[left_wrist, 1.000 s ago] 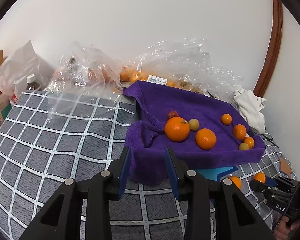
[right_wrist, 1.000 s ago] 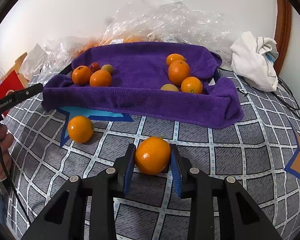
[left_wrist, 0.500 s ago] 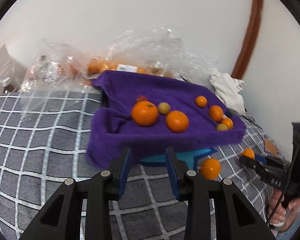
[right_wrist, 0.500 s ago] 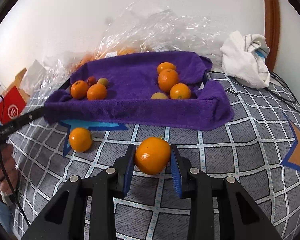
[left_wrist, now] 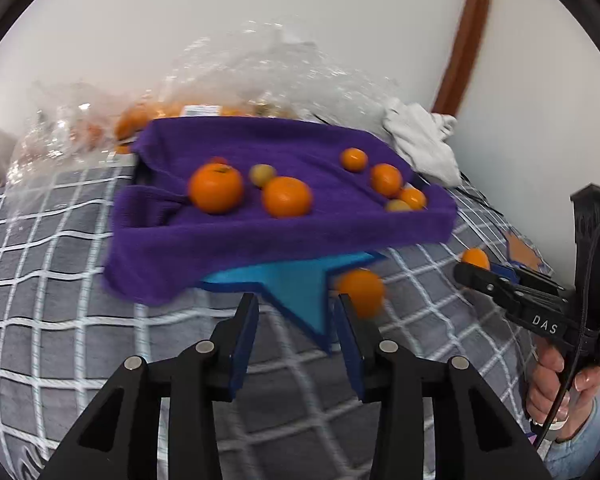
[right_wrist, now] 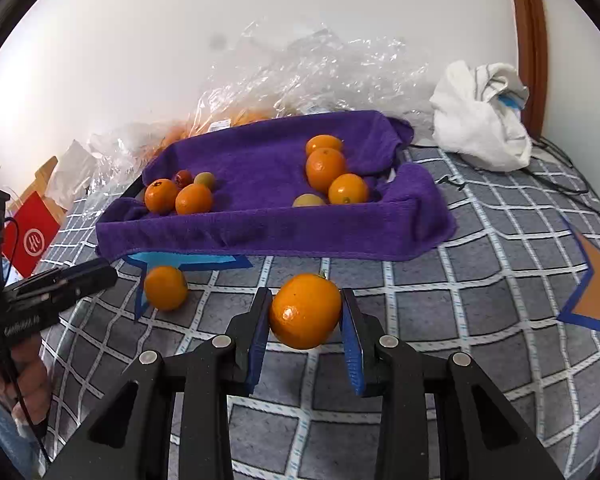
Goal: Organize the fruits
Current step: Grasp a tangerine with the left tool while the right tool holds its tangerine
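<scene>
a: right gripper [right_wrist: 305, 320]?
b: clamped on an orange [right_wrist: 305, 311], pads pressing both sides, held off the grid blanket [right_wrist: 480, 280]. round, no real long axis; stem nub points up and away toward the purple towel tray [right_wrist: 260, 224].
a: left gripper [left_wrist: 296, 332]?
b: jaws opening, nothing between them. loose orange [left_wrist: 360, 290] sits on the blanket just beyond its right finger, beside the blue star patch [left_wrist: 300, 280]. blurred, stem end unreadable.
a: tray?
b: two fruit clusters inside, left and right. front rim hides the bottom of a pale fruit [right_wrist: 309, 200].
a: behind?
b: plastic bags [right_wrist: 320, 68] with more oranges, hard to count. white cloth [right_wrist: 480, 120] at right.
</scene>
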